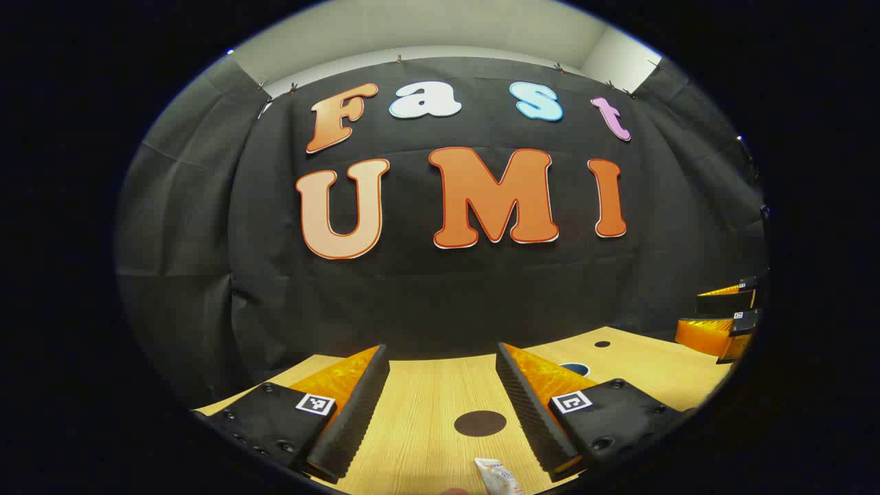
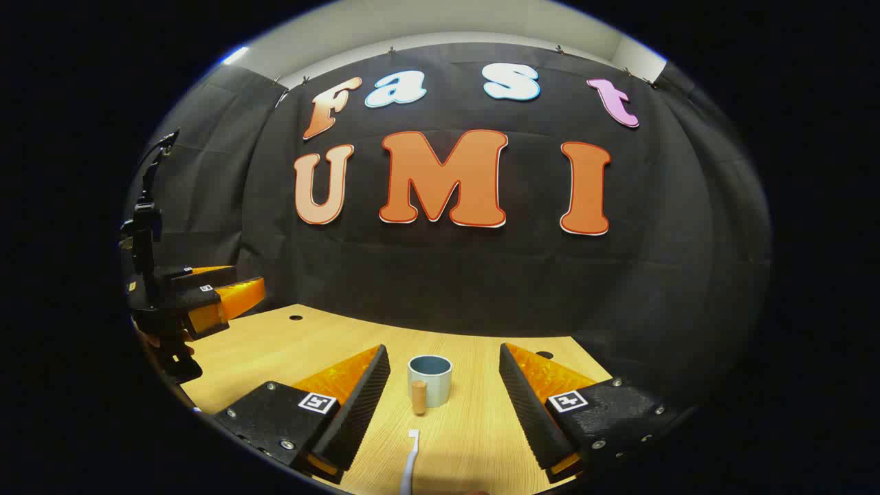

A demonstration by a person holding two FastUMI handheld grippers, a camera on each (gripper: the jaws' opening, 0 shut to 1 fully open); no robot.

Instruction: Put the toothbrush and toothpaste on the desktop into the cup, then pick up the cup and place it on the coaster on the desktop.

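In the right gripper view a pale blue cup [image 2: 430,377] with a short wooden handle [image 2: 419,397] stands upright on the wooden desktop [image 2: 289,347]. It sits ahead of my open right gripper [image 2: 443,352], between the lines of its fingers. A white toothbrush [image 2: 410,457] lies nearer, head pointing at the cup. In the left gripper view my left gripper [image 1: 441,350] is open above the desktop [image 1: 426,385]. A flat dark brown disc [image 1: 480,423], the coaster by its look, lies between its fingers. The crimped end of the toothpaste tube [image 1: 498,476] shows at the bottom edge.
A dark round shape [image 1: 576,369] is partly hidden behind one finger. Small holes [image 1: 602,344] [image 2: 295,317] dot the desktop. The right gripper [image 1: 725,323] shows at the far right; the left gripper [image 2: 206,292], held by a hand, at the left. The black cloth wall stands close behind.
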